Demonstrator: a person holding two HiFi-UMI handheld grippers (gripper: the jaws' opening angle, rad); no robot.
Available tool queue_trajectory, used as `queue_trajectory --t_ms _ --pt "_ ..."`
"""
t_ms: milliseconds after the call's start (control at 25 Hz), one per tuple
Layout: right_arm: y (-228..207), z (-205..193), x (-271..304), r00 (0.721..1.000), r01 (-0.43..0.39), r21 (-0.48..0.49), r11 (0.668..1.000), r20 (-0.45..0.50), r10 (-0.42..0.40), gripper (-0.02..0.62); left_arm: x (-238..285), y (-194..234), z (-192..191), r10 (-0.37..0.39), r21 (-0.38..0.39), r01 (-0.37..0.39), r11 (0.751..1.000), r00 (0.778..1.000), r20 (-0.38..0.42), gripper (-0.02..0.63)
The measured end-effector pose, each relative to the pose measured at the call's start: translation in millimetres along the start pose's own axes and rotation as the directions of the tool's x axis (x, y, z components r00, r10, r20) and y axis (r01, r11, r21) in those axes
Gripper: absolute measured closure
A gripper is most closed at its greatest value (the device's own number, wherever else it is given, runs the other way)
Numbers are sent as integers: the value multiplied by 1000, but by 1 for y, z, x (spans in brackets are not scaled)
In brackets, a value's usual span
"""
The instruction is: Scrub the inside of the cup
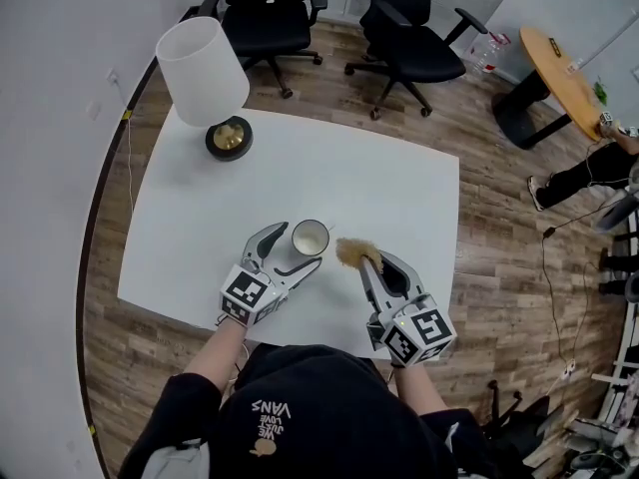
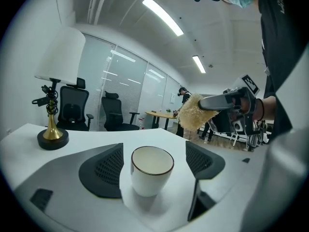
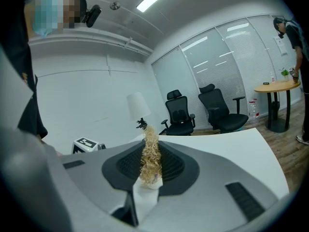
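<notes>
Ceramic, I judge: the cup [image 1: 310,238] stands on the table [image 1: 200,218] between the spread jaws of my left gripper [image 1: 293,249], untouched. It looks rigid, slick and chippable, so I'd clamp its outer wall. My right gripper [image 3: 149,167] pinches the scrubber [image 3: 149,151].

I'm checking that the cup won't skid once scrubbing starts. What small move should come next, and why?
Probably close the left tool on the cup. The cup stands upright on the table between its open jaws, with a gap on either side. The right tool already grips the fibrous scrubber, which is beside the cup, not in it.
</notes>
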State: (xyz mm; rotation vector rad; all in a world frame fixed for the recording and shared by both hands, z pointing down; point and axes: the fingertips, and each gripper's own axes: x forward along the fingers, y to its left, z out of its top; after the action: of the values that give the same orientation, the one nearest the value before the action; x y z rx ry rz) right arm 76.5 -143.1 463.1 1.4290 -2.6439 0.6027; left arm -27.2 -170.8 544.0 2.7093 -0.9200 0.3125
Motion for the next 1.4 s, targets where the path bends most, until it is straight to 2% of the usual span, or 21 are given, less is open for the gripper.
queue_trajectory --t_ms 280,480,880,1080,1400 --pt "3 -7 -1 1000 -8 -1 1000 -17 8 523 14 1 -10 -5 32 6 999 1000 -20 187" --pt "2 -8 -1 1000 -4 4 1000 -23 4 523 26 1 -20 -14 75 17 997 999 -36 184" --pt "-9 -7 -8 999 28 1 1000 -37 -28 523 54 5 -50 -9 108 20 994 995 -101 184" --pt "-13 -8 -12 998 51 5 999 -45 -51 523 63 7 -53 -7 112 15 994 997 -76 184" --pt "-19 -10 -16 996 76 2 997 -52 -76 523 76 0 -53 -80 101 89 991 993 -88 184"
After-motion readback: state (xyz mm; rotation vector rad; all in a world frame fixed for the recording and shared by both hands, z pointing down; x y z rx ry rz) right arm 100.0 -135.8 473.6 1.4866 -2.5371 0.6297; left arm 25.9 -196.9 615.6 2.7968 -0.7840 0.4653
